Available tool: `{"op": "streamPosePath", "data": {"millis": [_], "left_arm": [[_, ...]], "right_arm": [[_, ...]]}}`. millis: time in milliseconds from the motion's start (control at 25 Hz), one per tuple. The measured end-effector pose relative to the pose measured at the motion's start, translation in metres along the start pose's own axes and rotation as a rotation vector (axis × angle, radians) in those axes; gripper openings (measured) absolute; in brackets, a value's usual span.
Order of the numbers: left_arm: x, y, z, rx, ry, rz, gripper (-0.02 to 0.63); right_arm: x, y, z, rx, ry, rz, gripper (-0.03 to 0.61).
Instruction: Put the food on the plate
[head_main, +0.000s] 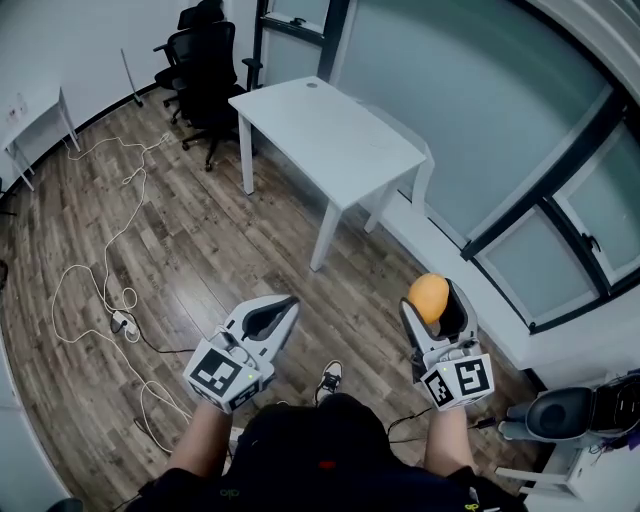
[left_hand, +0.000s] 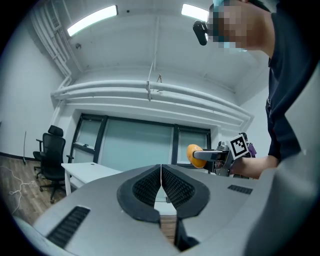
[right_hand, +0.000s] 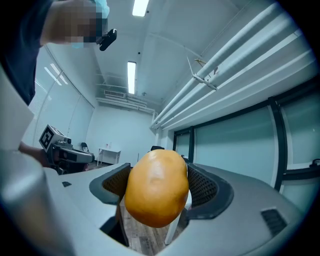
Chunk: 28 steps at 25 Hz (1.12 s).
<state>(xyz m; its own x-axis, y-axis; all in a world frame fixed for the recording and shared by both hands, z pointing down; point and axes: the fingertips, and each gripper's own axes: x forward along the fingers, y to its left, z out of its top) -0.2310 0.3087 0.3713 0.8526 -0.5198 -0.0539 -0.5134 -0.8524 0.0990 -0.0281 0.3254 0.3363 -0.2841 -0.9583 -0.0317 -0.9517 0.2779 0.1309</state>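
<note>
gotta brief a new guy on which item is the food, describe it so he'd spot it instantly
Short of the white table, the person holds two grippers over the wood floor. The food is the smooth, rounded orange lump clamped in the jaws of the right gripper; the left gripper is shut and empty, and nothing else nearby is orange.

The food (head_main: 428, 296) sits between the jaws of my right gripper (head_main: 433, 302), with my left gripper (head_main: 289, 303) level to its left. Ahead of both stands the table (head_main: 330, 135), against the window wall (head_main: 480, 120) on the right. Office chairs (head_main: 208, 60) stand beyond the table's far-left corner. Cables (head_main: 120, 320) trail over the floor's left side.
</note>
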Motion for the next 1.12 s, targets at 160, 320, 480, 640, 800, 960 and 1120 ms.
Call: {"op": "streamPosePath", "data": {"millis": [160, 320, 480, 640, 800, 960, 1120], "left_arm": [[0.012, 0.023, -0.004, 0.042, 0.058, 0.029, 0.024], [0.043, 0.048, -0.010, 0.027, 0.034, 0.028, 0.023], [0.092, 0.070, -0.008, 0.003, 0.063, 0.056, 0.023], [0.149, 0.089, 0.007, 0.029, 0.025, 0.089, 0.023], [0.205, 0.107, 0.017, 0.021, 0.016, 0.135, 0.023], [0.266, 0.110, 0.013, 0.032, 0.041, 0.148, 0.023], [0.315, 0.106, 0.005, 0.045, 0.068, 0.159, 0.024]], "right_arm": [[0.037, -0.003, -0.008, -0.005, 0.005, 0.038, 0.365], [0.073, -0.023, -0.019, 0.005, 0.005, 0.064, 0.365], [0.104, -0.067, -0.029, 0.026, 0.004, 0.066, 0.365], [0.134, -0.124, -0.039, 0.058, 0.005, 0.057, 0.365], [0.159, -0.171, -0.041, 0.033, -0.018, 0.075, 0.365], [0.178, -0.222, -0.053, 0.034, -0.026, 0.097, 0.365], [0.194, -0.264, -0.073, 0.060, -0.009, 0.137, 0.365]]}}
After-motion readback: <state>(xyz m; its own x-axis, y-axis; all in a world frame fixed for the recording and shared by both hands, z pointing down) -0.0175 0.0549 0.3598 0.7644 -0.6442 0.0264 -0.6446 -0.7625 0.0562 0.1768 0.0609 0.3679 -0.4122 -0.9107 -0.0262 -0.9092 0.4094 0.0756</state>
